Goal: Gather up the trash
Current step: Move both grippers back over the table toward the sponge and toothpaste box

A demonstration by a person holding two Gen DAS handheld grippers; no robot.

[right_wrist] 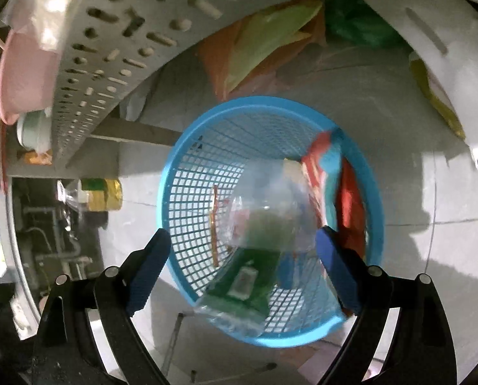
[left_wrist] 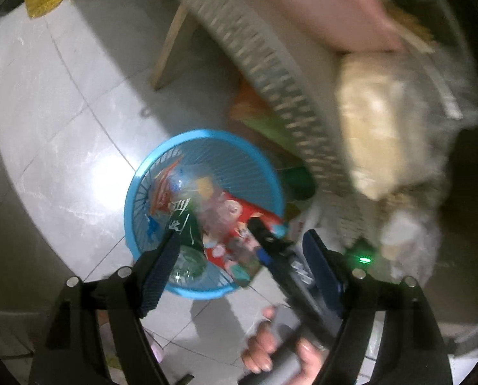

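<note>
Now we hover both grippers, left gripper (left_wrist: 242, 253) and right gripper (right_wrist: 240, 272), jaws apart and empty, above the blue basket (right_wrist: 187, 147); next, fetch the wrappers (right_wrist: 271, 32) beyond it.

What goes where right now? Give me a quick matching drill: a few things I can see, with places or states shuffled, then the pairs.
Things:
1. blue basket
2. red packet
3. right claw
4. pink bowl

Places or states:
A. open, above the basket
B. on the tiled floor
C. on the perforated shelf
D. inside the basket

Pairs: 1-B, 2-D, 3-A, 4-C
</note>
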